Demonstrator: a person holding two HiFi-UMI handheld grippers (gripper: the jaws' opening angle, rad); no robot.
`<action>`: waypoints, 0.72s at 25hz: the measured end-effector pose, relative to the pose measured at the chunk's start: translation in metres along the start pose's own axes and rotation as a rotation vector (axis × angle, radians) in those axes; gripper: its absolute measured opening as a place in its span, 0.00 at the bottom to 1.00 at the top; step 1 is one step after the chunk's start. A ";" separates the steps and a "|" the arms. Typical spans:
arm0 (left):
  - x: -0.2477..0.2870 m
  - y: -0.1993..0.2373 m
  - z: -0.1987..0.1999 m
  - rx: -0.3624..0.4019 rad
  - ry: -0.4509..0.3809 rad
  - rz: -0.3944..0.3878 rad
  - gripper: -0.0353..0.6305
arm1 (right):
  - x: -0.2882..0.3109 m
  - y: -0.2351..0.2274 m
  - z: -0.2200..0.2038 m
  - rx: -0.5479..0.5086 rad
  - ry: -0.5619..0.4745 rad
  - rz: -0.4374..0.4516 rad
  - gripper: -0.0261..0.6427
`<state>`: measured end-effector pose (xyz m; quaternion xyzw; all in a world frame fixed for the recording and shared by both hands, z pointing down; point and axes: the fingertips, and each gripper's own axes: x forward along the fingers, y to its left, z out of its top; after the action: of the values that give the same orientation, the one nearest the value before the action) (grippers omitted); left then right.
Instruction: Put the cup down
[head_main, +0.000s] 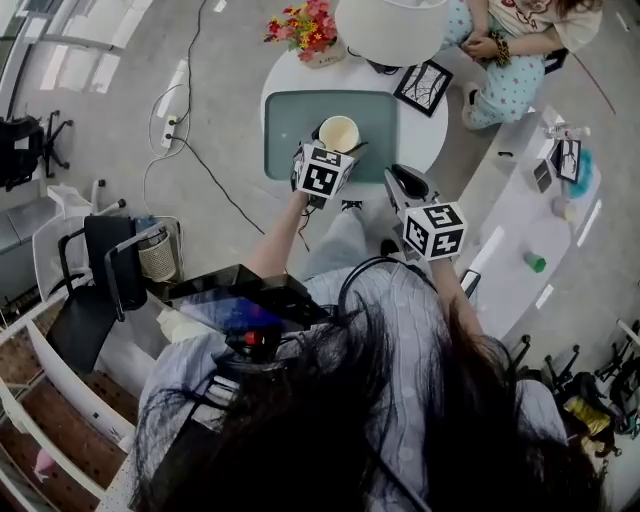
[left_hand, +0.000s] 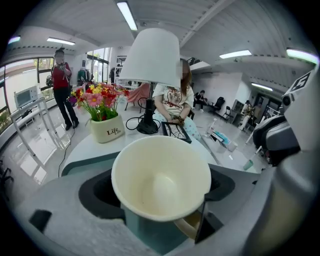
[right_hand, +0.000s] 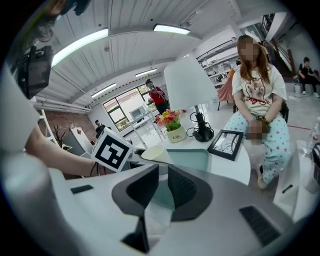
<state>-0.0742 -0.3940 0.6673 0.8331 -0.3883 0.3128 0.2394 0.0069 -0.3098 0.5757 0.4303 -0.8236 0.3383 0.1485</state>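
Observation:
A cream cup (left_hand: 161, 177) with a handle at its lower right fills the left gripper view, and my left gripper (left_hand: 160, 197) is shut on it. From the head view the cup (head_main: 338, 133) hangs over the near edge of a teal mat (head_main: 300, 120) on a round white table (head_main: 440, 130); whether it touches the mat I cannot tell. My left gripper (head_main: 325, 152) reaches in from the near side. My right gripper (head_main: 400, 180) stays to the right, off the table's edge. Its jaws (right_hand: 163, 187) are nearly together with nothing between them, and the cup (right_hand: 154, 153) shows beyond.
On the table stand a flower pot (head_main: 308, 30), a lamp (head_main: 390, 28) and a black picture frame (head_main: 423, 86). A person sits at the far right side (head_main: 510, 60). A white bench (head_main: 520, 240) with small items lies to the right; chairs (head_main: 100, 270) stand left.

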 end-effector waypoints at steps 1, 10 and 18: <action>0.005 0.000 -0.003 -0.003 0.008 0.001 0.73 | -0.001 -0.002 -0.001 0.004 0.000 -0.005 0.15; 0.030 0.006 -0.005 0.014 0.032 0.035 0.73 | 0.004 -0.008 -0.003 0.023 0.005 -0.015 0.15; 0.040 0.010 -0.007 0.046 0.031 0.070 0.73 | 0.005 -0.005 -0.002 0.022 0.006 -0.014 0.15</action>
<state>-0.0643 -0.4152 0.7018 0.8193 -0.4064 0.3427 0.2149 0.0075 -0.3135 0.5819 0.4367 -0.8163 0.3475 0.1488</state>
